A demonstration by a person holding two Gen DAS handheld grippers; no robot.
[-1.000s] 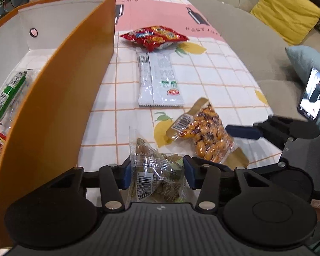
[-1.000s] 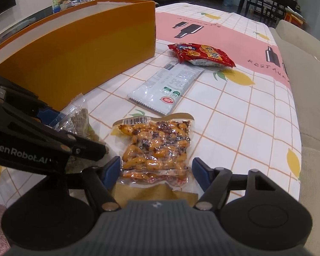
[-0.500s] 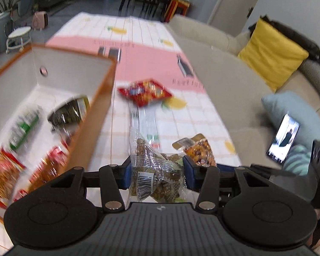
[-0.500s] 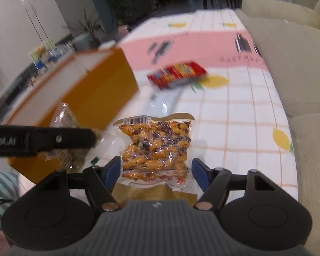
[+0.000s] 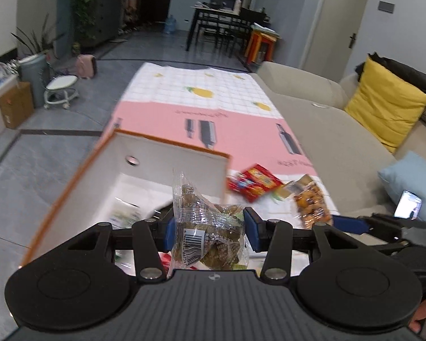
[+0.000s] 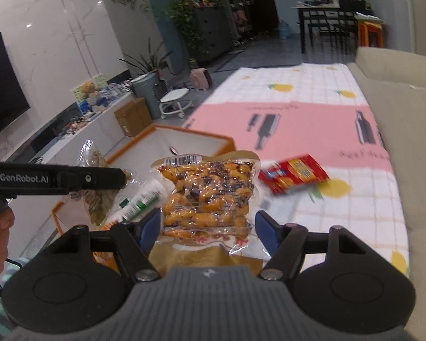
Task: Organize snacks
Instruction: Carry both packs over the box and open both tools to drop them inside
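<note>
My left gripper (image 5: pixel 210 228) is shut on a clear bag of brown snacks (image 5: pixel 207 230) and holds it up over the orange box (image 5: pixel 167 156). My right gripper (image 6: pixel 207 224) is shut on a vacuum pack of orange peanuts (image 6: pixel 207 190), lifted above the table beside the box (image 6: pixel 196 139). The peanut pack (image 5: pixel 312 201) and the right gripper (image 5: pixel 352 224) show at the right of the left wrist view. The left gripper (image 6: pixel 71 177) with its bag (image 6: pixel 95 199) shows at the left of the right wrist view. A red snack pack (image 6: pixel 294 173) lies on the tablecloth; it also shows in the left wrist view (image 5: pixel 252 183).
Inside the box lie a green-and-white packet (image 6: pixel 140 201) and other snacks. The tablecloth (image 6: pixel 304 113) is pink and white checks with lemons. A beige sofa (image 5: pixel 321 130) with a yellow cushion (image 5: pixel 383 108) runs along the right. A phone (image 5: pixel 407 207) rests by a blue cushion.
Both grippers have risen from the table with their packs. The left one has swung over the open box; the right one has followed beside it.
</note>
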